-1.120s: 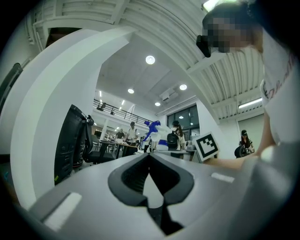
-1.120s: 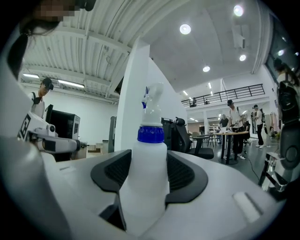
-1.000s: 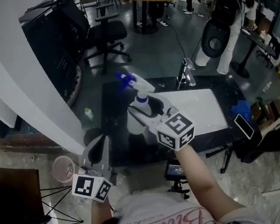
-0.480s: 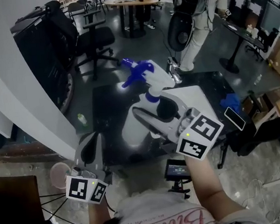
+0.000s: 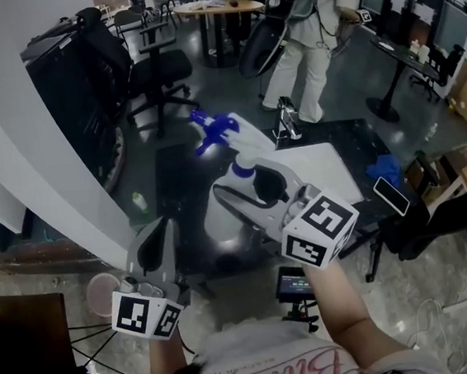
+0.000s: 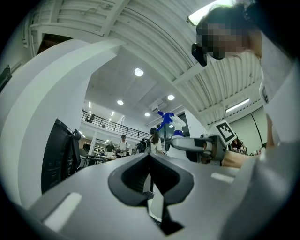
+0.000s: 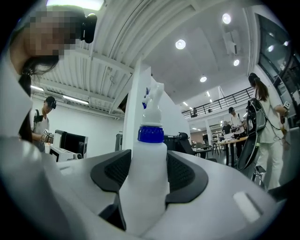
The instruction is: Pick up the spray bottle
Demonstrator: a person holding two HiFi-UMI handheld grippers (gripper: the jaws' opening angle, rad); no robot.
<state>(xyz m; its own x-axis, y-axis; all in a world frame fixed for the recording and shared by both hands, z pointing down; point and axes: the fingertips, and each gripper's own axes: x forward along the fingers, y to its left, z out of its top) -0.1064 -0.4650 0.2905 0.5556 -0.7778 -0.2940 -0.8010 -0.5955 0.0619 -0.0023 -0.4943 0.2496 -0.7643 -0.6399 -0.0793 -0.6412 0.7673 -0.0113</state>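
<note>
My right gripper (image 5: pixel 251 193) is shut on the white spray bottle (image 5: pixel 232 205), holding it up off the black-and-white table (image 5: pixel 331 172). The bottle's blue collar and blue trigger head (image 5: pixel 211 132) stick out past the jaws. In the right gripper view the bottle (image 7: pixel 145 180) stands between the two dark pads, its blue collar (image 7: pixel 150 133) just above them. My left gripper (image 5: pixel 157 252) hangs low at the left with nothing in it; in its own view (image 6: pixel 151 176) the jaws meet, and the held bottle (image 6: pixel 176 126) shows beyond them.
A phone (image 5: pixel 390 196) and a blue cloth (image 5: pixel 389 167) lie at the table's right end, a small metal stand (image 5: pixel 287 121) at its far edge. Office chairs (image 5: pixel 163 69), a dark cabinet (image 5: pixel 65 83) and a person (image 5: pixel 306 46) stand beyond. A small bottle (image 5: pixel 140 203) is on the floor at left.
The right gripper has lifted the spray bottle off the table and now holds it tilted, head pointing away left. The left gripper has hardly moved. The person behind has walked leftwards.
</note>
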